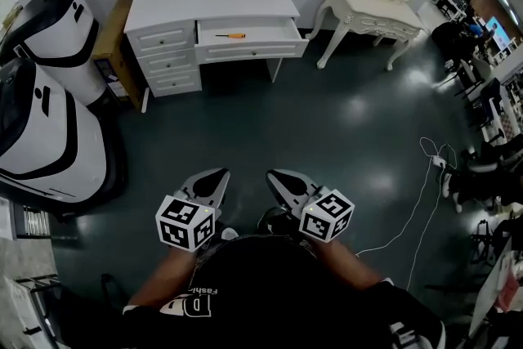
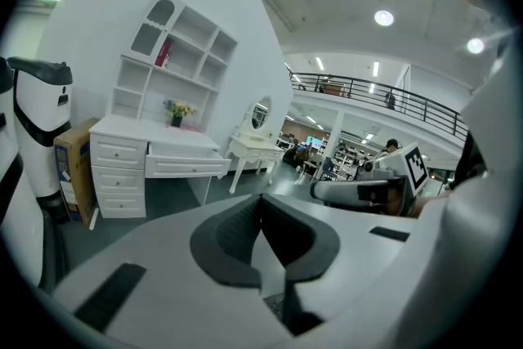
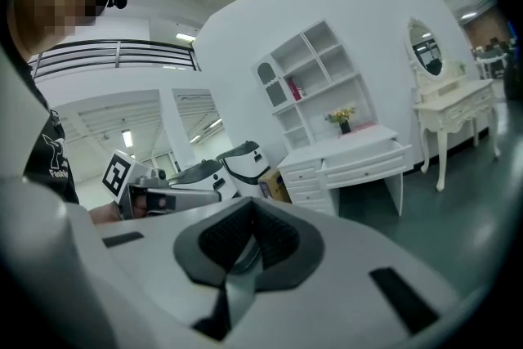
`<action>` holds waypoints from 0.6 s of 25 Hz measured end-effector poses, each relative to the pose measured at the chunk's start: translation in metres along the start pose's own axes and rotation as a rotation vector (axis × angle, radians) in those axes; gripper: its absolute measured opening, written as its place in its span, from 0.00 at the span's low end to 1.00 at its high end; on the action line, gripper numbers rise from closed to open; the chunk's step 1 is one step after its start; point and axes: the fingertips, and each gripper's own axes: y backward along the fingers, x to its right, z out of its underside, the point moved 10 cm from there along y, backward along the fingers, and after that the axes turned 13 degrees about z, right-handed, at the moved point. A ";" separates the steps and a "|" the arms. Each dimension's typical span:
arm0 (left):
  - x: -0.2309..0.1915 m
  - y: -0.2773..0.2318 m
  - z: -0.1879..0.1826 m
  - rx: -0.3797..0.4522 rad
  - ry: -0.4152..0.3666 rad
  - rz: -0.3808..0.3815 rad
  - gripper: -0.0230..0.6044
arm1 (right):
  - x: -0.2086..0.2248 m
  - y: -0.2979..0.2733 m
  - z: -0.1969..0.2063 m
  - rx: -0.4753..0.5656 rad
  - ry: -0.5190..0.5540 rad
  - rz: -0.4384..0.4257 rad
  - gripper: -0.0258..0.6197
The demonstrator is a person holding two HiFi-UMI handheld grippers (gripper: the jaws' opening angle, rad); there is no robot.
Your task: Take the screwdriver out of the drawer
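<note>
The screwdriver [image 1: 235, 35] is seen lying flat in the open drawer [image 1: 249, 51] of the white bench [image 1: 212, 0], on the bare drawer floor, with its orange handle to the right and a thin dark shaft to the left. Both tools are held low, close to the body and well apart from the bench. The left hand-held gripper [image 1: 217, 175] is closed with its pads together and nothing between them, and the right hand-held gripper [image 1: 274, 174] is likewise closed and empty. The screwdriver is judged to be light and rigid. Its shaft is probably smooth and narrow, so it could slip or roll between the pads. The handle is thicker, so it is judged the better place to be gripped, across its middle and from above. Because the tool lies flat on a hard surface, the jaws would have to be opened first and lowered to either side of the handle. Scraping against the drawer front should be avoided.
</note>
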 end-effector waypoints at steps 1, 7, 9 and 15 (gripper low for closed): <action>-0.002 0.003 0.002 -0.001 0.002 -0.002 0.06 | -0.003 0.000 0.002 0.000 0.000 -0.002 0.05; -0.008 0.007 0.005 0.003 0.007 0.005 0.06 | -0.008 -0.011 0.003 0.003 -0.009 0.000 0.05; -0.009 0.007 0.005 -0.001 0.009 0.008 0.06 | -0.008 -0.015 0.002 0.003 -0.014 -0.002 0.05; -0.020 0.006 0.003 -0.005 0.013 -0.017 0.06 | -0.003 -0.039 -0.003 0.001 -0.037 -0.029 0.05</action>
